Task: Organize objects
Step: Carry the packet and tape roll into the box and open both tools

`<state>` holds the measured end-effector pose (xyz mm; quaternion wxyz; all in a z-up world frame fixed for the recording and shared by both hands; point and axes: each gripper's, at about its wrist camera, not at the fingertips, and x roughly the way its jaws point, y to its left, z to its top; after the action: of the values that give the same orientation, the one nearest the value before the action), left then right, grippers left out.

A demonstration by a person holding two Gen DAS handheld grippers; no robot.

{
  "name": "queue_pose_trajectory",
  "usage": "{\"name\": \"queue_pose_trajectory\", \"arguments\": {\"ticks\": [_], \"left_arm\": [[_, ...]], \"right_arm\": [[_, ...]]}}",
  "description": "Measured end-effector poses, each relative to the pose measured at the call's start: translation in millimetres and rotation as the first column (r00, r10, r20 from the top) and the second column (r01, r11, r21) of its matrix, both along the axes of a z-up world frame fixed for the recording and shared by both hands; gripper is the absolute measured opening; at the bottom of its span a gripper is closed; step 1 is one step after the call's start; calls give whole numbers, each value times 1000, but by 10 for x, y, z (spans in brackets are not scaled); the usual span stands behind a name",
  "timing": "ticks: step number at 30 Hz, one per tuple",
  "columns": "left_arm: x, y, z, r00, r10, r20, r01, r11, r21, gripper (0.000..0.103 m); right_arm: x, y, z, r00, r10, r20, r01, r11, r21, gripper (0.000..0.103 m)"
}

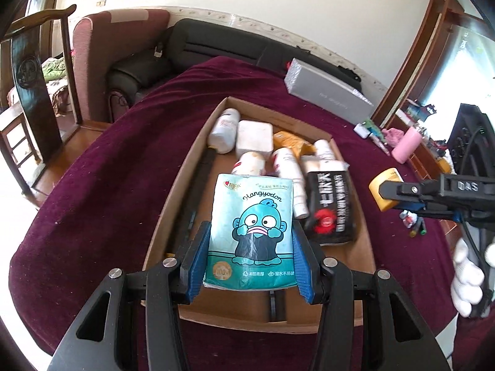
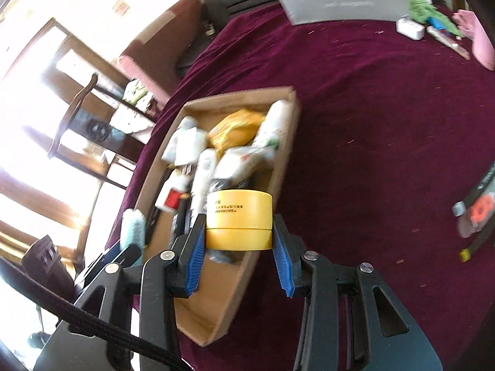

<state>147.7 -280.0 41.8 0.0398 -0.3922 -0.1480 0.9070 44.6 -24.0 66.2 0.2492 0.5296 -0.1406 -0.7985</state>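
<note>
- My left tool pinches the tissue pack, its long axis running away from me, hanging over the near end of the cardboard box, above bare floor there.
- My right tool clamps the yellow jar above the box's right wall.
- I judge the left nearer a drop.
- The box sits on the maroon-covered bench.

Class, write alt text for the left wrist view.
The left hand-held gripper clamps a Hangyodon tissue pack above a cardboard tray of bottles on a maroon tablecloth. At right, the right hand-held gripper holds a yellow jar.
</note>
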Motion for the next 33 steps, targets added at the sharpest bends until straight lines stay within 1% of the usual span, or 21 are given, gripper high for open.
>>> {"name": "queue_pose_trajectory", "arguments": {"ticks": [5,9,10,14,17,21,28,33], "left_arm": [[-28,-45,-102,1000,-3,27,3,1000,-4,43],[-26,-59,-161,999,-3,40,3,1000,-8,43],[-19,-53,-158,999,-1,36,2,1000,-19,43],[-7,-44,-155,999,5,36,-3,999,-42,43],[-3,-36,-159,999,10,31,-8,998,-57,43],[2,-58,-155,1000,16,24,-15,999,-48,45],[5,-110,-151,999,31,15,-31,999,-35,46],[8,-104,-142,1000,21,12,-21,1000,-17,56]], "right_arm": [[146,-360,-115,996,88,23,-88,996,4,39],[252,-572,-212,989,140,39,-140,990,14,39],[270,-607,-228,988,147,40,-148,989,19,39],[372,-775,-337,982,183,38,-185,980,71,39],[416,-846,-412,979,197,45,-200,975,92,39],[454,-887,-487,979,201,36,-204,970,135,39],[496,-890,-505,978,206,20,-206,965,163,39],[518,-901,-494,977,213,7,-211,960,182,40]]}}
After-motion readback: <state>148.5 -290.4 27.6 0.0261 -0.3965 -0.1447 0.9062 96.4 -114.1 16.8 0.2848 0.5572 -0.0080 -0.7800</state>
